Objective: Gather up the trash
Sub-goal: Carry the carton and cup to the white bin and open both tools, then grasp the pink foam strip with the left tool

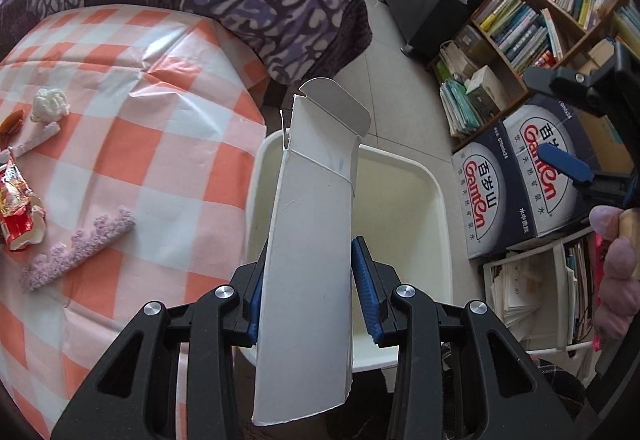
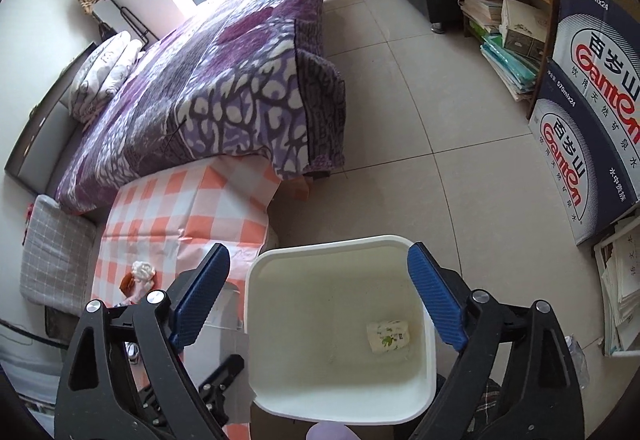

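My left gripper (image 1: 307, 292) is shut on a flattened white carton (image 1: 310, 252), held upright over the near left rim of the white trash bin (image 1: 436, 208). My right gripper (image 2: 318, 300) is open and empty above the same bin (image 2: 340, 404); it also shows in the left wrist view (image 1: 560, 160). A small rolled printed wrapper (image 2: 389, 336) lies on the bin's floor. On the orange-checked table (image 1: 152, 168) lie a red snack wrapper (image 1: 18, 208), a crumpled white tissue (image 1: 50, 104), a lilac frilly strip (image 1: 76, 252) and a white strip (image 1: 36, 138).
A bed with a purple patterned blanket (image 2: 224, 80) stands behind the table. A bookshelf (image 1: 540, 12) and Ganten water cartons (image 1: 520, 180) stand to the right of the bin. Tiled floor (image 2: 420, 144) lies between bed and shelf.
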`<state>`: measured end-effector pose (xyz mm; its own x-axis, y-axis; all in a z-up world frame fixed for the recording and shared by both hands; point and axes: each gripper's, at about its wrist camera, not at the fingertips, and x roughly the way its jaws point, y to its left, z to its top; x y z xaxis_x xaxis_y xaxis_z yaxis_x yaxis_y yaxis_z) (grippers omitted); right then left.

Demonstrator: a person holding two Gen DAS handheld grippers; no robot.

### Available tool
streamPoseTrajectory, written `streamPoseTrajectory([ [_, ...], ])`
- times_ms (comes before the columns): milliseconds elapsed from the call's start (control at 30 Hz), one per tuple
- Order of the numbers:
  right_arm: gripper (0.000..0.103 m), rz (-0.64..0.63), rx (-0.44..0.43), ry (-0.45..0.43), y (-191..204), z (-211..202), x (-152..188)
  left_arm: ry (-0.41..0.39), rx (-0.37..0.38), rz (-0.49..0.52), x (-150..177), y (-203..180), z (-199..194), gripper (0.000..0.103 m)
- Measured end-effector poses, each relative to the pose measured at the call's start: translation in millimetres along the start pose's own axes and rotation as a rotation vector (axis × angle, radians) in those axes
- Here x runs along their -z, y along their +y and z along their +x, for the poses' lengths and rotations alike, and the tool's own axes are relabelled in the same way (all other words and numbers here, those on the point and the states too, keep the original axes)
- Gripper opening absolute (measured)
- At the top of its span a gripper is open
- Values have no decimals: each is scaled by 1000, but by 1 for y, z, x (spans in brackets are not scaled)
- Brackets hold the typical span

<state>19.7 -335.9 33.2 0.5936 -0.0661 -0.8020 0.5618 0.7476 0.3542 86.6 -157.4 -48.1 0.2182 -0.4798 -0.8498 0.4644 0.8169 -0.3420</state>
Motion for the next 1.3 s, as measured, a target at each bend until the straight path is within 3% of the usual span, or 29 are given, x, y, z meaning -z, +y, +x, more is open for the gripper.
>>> streamPoseTrajectory([
  [167,91,37,-1,-13,-9,-1,-4,18,66,20,1,-17,10,41],
  [200,92,41,-4,-12,-9,-1,-5,16,85,34,1,-23,10,46],
  [267,93,48,-13,-13,-7,-1,-5,12,109,70,4,-33,10,67],
  [300,93,49,-17,-15,-5,-1,-6,10,106,90,5,-37,10,71],
  [400,94,38,-8,-30,1,-2,-6,22,51,131,7,-38,12,72],
  [633,95,-15,1,-16,20,5,-1,39,-46,115,-1,2,3,73],
  [967,96,-116,-8,60,60,28,17,248,-327,217,-5,93,19,76],
  [1300,96,-185,-13,114,92,45,32,248,-357,191,-3,135,27,75],
])
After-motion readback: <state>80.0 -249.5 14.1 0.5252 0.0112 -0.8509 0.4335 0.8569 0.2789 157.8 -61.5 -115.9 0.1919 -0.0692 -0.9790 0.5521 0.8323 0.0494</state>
